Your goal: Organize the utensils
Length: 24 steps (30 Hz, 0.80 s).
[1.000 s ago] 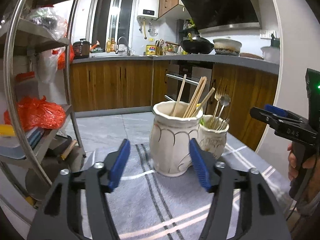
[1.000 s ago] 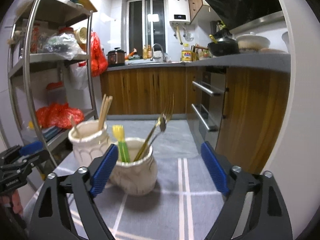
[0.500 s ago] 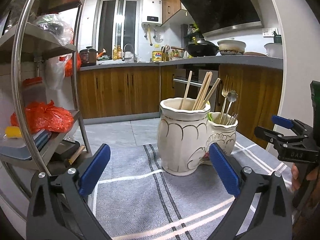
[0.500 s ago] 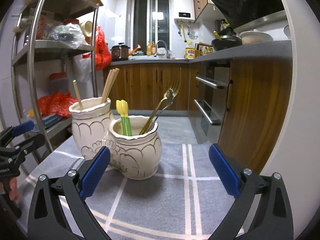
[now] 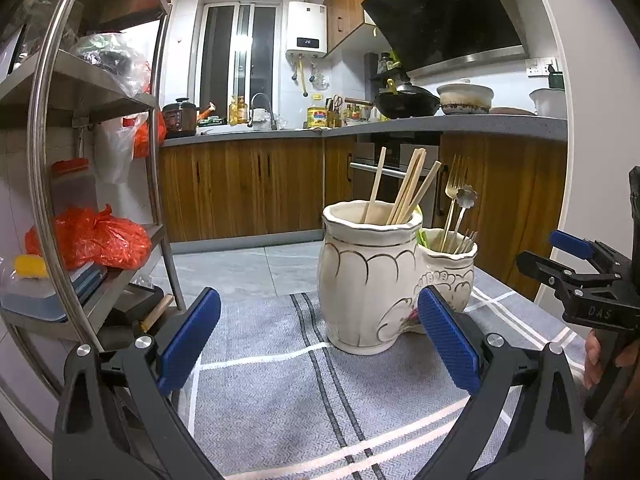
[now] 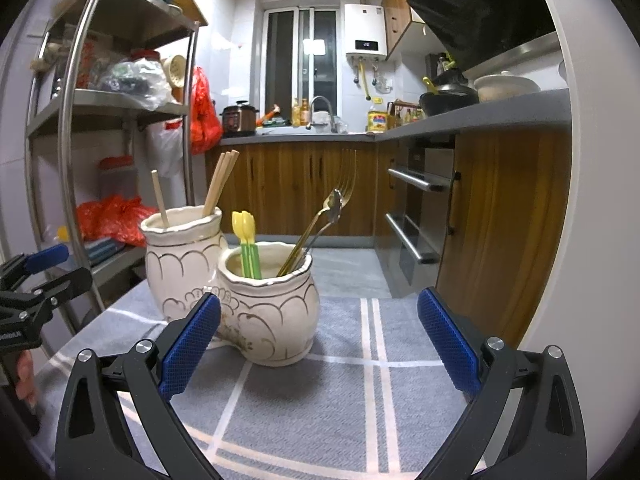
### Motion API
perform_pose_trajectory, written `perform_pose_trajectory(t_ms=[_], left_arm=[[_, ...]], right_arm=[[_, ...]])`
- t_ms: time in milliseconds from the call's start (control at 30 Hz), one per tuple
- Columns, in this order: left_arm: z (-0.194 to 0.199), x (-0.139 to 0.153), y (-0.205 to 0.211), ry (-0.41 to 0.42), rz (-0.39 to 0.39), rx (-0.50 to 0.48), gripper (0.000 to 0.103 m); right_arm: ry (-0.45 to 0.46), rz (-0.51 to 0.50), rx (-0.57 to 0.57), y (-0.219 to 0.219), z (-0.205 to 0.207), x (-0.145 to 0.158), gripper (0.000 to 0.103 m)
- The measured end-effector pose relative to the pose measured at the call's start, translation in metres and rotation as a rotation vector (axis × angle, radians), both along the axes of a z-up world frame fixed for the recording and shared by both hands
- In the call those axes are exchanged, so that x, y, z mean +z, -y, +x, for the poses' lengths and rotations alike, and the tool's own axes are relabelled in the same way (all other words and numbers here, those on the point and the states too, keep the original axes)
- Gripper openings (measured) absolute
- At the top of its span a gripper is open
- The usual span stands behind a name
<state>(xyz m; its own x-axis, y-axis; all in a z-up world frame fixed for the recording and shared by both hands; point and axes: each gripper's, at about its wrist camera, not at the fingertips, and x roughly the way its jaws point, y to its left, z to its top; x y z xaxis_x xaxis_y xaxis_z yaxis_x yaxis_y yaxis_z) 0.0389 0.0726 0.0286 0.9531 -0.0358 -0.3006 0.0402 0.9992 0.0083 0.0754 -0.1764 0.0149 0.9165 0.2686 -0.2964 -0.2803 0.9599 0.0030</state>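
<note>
Two joined cream ceramic holders stand on a grey striped cloth [image 5: 280, 392]. The taller holder [image 5: 370, 280] holds wooden chopsticks [image 5: 408, 188]. The shorter holder [image 6: 270, 304] holds a gold fork [image 6: 344, 178], a spoon [image 6: 332, 204] and yellow-green plastic utensils [image 6: 246, 244]. My left gripper [image 5: 320, 336] is open and empty, just in front of the taller holder. My right gripper [image 6: 318, 340] is open and empty, in front of the shorter holder. Each gripper shows in the other's view, the right one in the left wrist view [image 5: 572, 260] and the left one in the right wrist view [image 6: 48, 268].
A steel shelf rack [image 5: 60, 168] with red bags and boxes stands at the left. Wooden kitchen cabinets [image 5: 248, 188] and an oven [image 6: 416, 216] line the back and right. A white wall [image 6: 592, 240] is close on the right.
Both grippers have drawn back and lowered, so the holders look farther away. The left gripper's jaws have opened wider. Nothing was taken hold of.
</note>
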Motion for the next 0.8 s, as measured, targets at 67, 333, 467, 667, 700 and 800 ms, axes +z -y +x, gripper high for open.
perform_pose_trajectory(t_ms=[67, 333, 467, 667, 700, 800], left_arm=[[-0.0005, 0.0002, 0.0014, 0.000, 0.004, 0.002, 0.097], [-0.0001, 0.0004, 0.0004, 0.000, 0.002, 0.002, 0.097], [0.0001, 0.0007, -0.0001, -0.001, 0.001, 0.006, 0.097], [0.0006, 0.0015, 0.0001, -0.002, 0.002, 0.013, 0.097], [0.0006, 0.0014, 0.0000, -0.002, 0.001, 0.013, 0.097], [0.0007, 0.0014, 0.0001, -0.001, 0.002, 0.013, 0.097]], right_arm=[[0.001, 0.000, 0.000, -0.0004, -0.0005, 0.0001, 0.098], [0.000, -0.001, -0.001, -0.0007, -0.0005, -0.0001, 0.098], [0.001, 0.000, -0.001, -0.0008, -0.0008, -0.0001, 0.098], [0.001, -0.001, -0.001, -0.0009, -0.0008, -0.0003, 0.098], [0.001, -0.001, -0.001, -0.0006, -0.0006, -0.0004, 0.098], [0.001, -0.001, -0.001, -0.0007, -0.0005, -0.0005, 0.098]])
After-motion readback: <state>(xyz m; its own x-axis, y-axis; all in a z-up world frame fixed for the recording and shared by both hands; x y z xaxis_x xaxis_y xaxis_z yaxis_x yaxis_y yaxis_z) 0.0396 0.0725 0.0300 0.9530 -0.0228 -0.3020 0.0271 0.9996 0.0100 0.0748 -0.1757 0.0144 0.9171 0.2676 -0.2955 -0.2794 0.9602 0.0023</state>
